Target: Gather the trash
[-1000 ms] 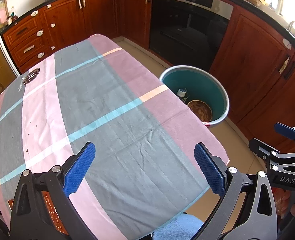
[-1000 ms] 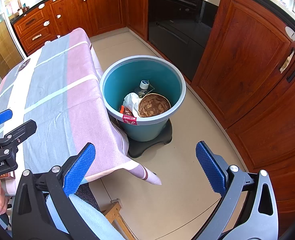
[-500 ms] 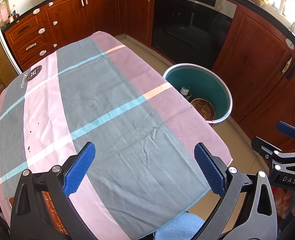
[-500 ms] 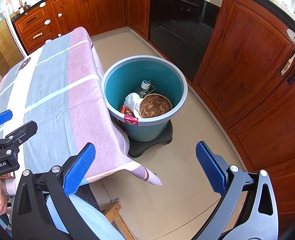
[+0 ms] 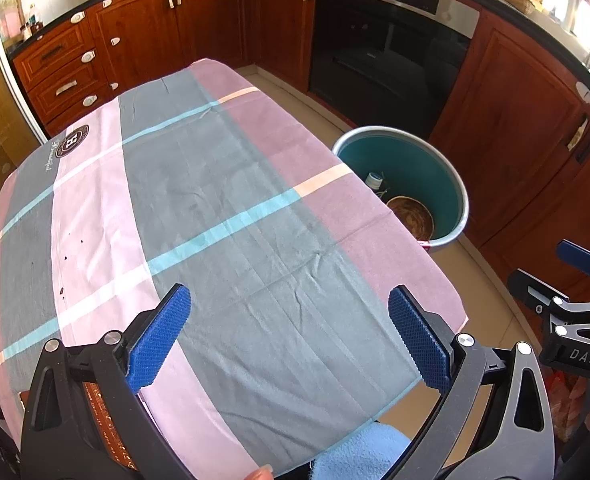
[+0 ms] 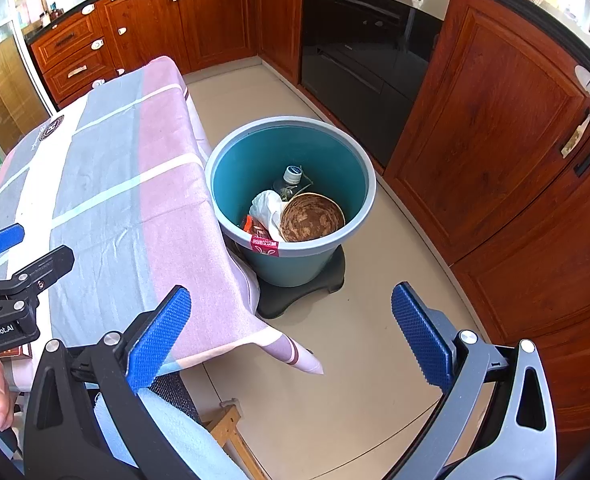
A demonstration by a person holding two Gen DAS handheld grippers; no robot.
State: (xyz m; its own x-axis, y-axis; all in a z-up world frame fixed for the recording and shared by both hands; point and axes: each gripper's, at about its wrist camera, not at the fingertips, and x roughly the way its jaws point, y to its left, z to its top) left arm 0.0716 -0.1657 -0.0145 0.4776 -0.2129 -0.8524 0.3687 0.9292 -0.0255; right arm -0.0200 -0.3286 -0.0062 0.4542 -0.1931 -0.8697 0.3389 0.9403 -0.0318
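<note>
Bin [image 6: 291, 200] on floor, just beside counter [image 5: 215, 216] edge, already holds bottle [image 6: 291, 178], white bag [image 6: 267, 208], brown bowl [image 6: 313, 216]. Right tool [image 6: 291, 336] nearer bin, bin ahead of it; fingers apart, empty. Left tool [image 5: 291, 340] over counter, bin ahead-right; fingers apart, empty. No loose trash visible on cloth; task likely near done.

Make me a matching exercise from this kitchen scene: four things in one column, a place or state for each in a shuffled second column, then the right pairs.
Things:
1. teal bin
2. plastic bottle
3. left hand-held gripper
4. oven

Places or states:
A. open, above the tablecloth
B. built into the wooden cabinets
C. on a black base on the floor
D. inside the bin, white cap up

Pairs: 1-C, 2-D, 3-A, 4-B
</note>
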